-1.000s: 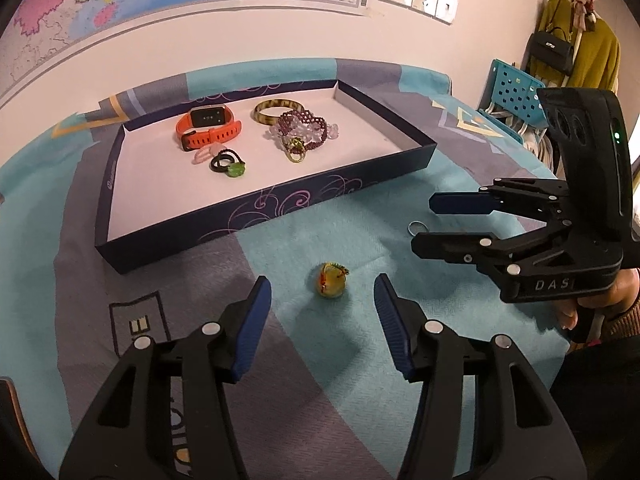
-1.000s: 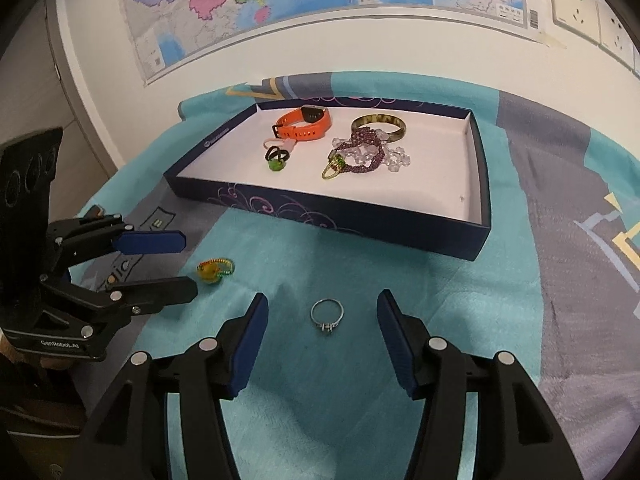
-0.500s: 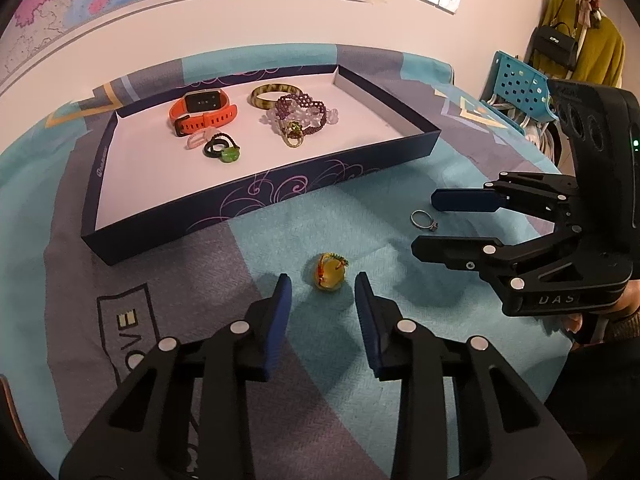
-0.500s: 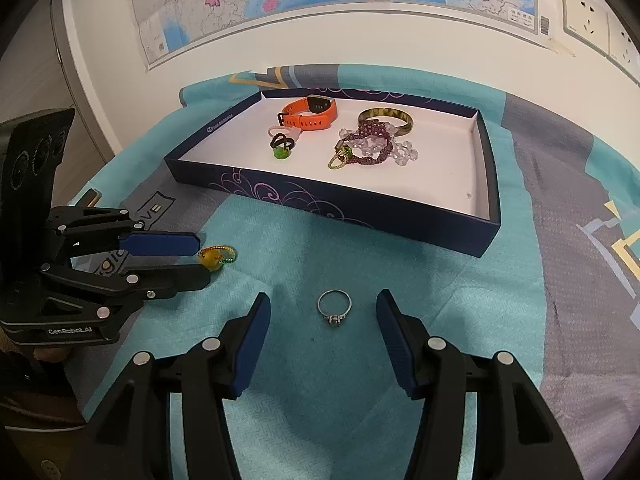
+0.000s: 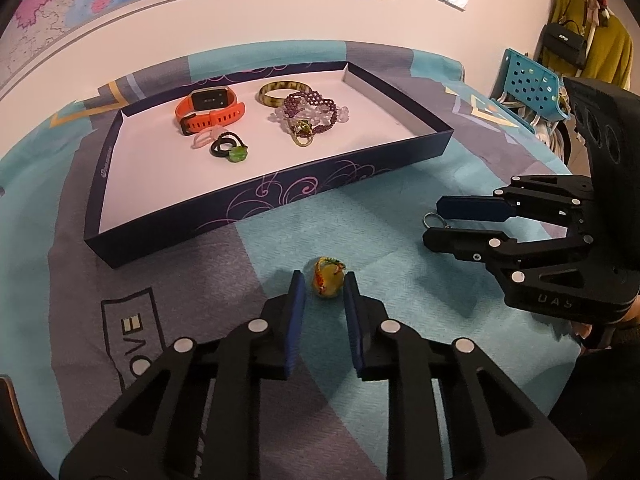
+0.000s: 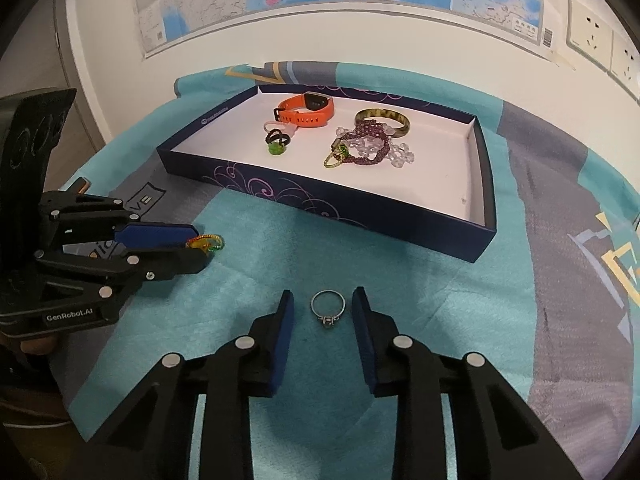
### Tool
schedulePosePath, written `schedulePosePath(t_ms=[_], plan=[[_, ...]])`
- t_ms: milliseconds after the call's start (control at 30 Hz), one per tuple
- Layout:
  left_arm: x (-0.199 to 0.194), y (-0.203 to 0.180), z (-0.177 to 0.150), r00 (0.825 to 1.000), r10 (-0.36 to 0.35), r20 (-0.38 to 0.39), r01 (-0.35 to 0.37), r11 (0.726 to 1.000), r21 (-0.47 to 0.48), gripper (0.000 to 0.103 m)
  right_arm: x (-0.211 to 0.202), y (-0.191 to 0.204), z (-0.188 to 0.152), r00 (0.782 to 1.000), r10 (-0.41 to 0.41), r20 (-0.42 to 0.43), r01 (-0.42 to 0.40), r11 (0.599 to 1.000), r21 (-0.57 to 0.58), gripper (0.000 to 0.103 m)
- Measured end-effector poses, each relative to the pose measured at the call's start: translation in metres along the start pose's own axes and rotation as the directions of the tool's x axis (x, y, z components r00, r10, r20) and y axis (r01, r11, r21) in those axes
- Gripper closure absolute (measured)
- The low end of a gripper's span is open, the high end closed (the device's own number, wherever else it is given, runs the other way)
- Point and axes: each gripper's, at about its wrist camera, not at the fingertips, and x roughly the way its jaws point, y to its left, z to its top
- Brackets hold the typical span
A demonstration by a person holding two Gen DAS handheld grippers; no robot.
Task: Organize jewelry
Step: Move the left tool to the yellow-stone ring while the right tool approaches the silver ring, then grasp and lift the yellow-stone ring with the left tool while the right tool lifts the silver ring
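**Two rings on the cloth, each between a pair of jaws**

We see the yellow ring (image 5: 328, 281) lying on the teal cloth (image 5: 400, 320), framed by the left gripper (image 5: 323, 288) — its jaws narrowly parted, and we cannot quite tell whether the pads touch it. The silver ring (image 6: 328, 309) lies flat between the right gripper (image 6: 323, 308), whose jaws stand apart with clear gaps either side. Beyond both sits the dark blue tray (image 5: 280, 196), holding an orange watch (image 5: 210, 110), bangle (image 5: 282, 92) and beaded bracelets (image 5: 314, 110).

fuzzy matt cloth (image 6: 420, 292), shiny metal ring (image 6: 328, 307), glossy printed card tray (image 6: 360, 204), matt plastic gripper (image 6: 323, 312)
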Motion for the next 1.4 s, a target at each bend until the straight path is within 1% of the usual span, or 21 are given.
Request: schedulePosePath(t_ms=[133, 200, 467, 700, 1133, 1400], plan=[[0.0, 0.001, 0.0, 1.0, 0.001, 0.0, -0.001, 1.0, -0.002, 0.086, 0.0, 0.0, 0.0, 1.0, 0.001, 0.0, -0.001, 1.0, 0.001, 0.081], [0.0, 0.001, 0.0, 1.0, 0.001, 0.001, -0.001, 1.0, -0.002, 0.086, 0.0, 0.0, 0.0, 1.0, 0.002, 0.001, -0.002, 1.0, 0.004, 0.087], [0.0, 0.0, 0.0, 1.0, 0.012, 0.002, -0.012, 1.0, -0.004, 0.086, -0.001, -0.002, 0.0, 1.0, 0.008, 0.004, -0.008, 1.0, 0.012, 0.087], [-0.004, 0.001, 0.0, 1.0, 0.004, 0.012, -0.004, 1.0, -0.017, 0.086, -0.005, -0.001, 0.002, 1.0, 0.024, 0.018, -0.024, 0.999, 0.021, 0.087], [-0.018, 0.006, 0.002, 0.999, -0.006, 0.05, 0.008, 0.999, -0.039, 0.086, -0.012, 0.002, 0.011, 0.997, 0.057, 0.056, -0.059, 0.998, 0.027, 0.087], [-0.026, 0.007, 0.005, 0.997, -0.007, 0.071, 0.01, 0.999, -0.047, 0.086, -0.013, 0.005, 0.015, 0.996, 0.061, 0.07, -0.062, 0.998, 0.022, 0.087]])
